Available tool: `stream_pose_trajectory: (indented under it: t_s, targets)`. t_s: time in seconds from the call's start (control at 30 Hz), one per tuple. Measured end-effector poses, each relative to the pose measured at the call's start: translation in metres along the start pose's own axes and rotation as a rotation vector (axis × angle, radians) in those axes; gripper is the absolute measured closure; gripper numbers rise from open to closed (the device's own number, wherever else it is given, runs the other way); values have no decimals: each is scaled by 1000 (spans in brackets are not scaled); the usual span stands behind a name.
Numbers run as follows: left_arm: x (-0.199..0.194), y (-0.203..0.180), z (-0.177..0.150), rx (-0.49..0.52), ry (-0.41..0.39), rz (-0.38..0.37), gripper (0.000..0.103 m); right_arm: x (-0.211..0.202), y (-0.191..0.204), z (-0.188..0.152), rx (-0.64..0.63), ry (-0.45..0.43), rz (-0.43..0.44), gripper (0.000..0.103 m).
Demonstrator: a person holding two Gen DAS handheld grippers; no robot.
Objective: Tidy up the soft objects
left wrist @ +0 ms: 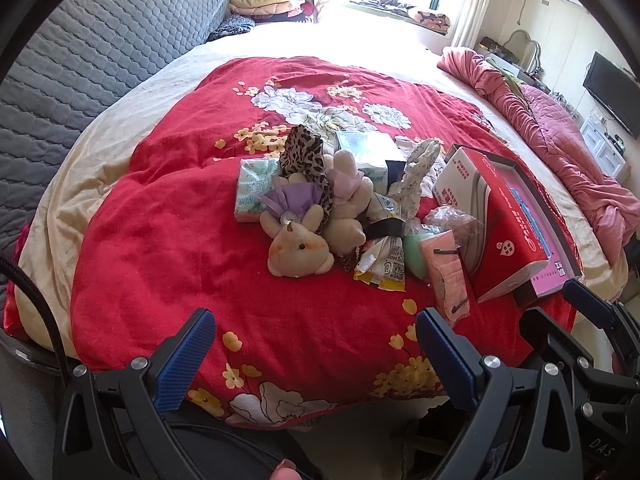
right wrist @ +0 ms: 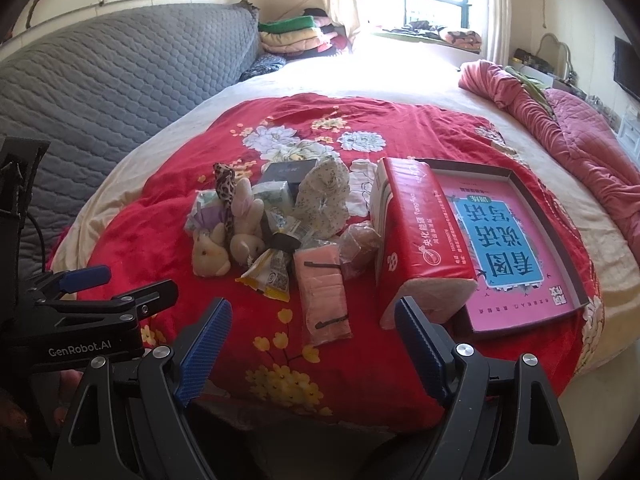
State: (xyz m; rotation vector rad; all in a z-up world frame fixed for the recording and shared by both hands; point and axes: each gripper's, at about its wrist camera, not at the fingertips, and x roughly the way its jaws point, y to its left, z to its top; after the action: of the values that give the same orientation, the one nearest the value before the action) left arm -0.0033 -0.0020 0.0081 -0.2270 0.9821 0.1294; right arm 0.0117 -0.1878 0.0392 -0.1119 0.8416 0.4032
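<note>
We log 2 grippers, left (left wrist: pixel 316 354) and right (right wrist: pixel 314 340), wide open, empty; pink pack (right wrist: pixel 323 292) lies just beyond right, long axis near-far.

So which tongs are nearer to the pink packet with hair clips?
Right. The right tongs sit just before the pink packet; the left tongs sit off to its left, slightly farther away.

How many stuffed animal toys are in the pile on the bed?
2: a beige plush toy with a purple collar at the pile's near-left edge, and a beige plush rabbit touching its right side. Others may be hidden.
</note>
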Motion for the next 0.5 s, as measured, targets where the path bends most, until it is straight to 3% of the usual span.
stream_pose_trajectory:
  t_s: [0.17, 0.4, 0.5]
  targets:
    - [7, 16, 2, -57, 9, -51, 2, 6, 2, 1, -7, 13, 13, 19]
    - [45, 38, 13, -145, 96, -108, 2, 37, 8, 1, -36, 75, 42, 19]
    - [65, 45, 25, -194, 119, -92, 2, 56, 12, 0, -57, 118, 49, 19]
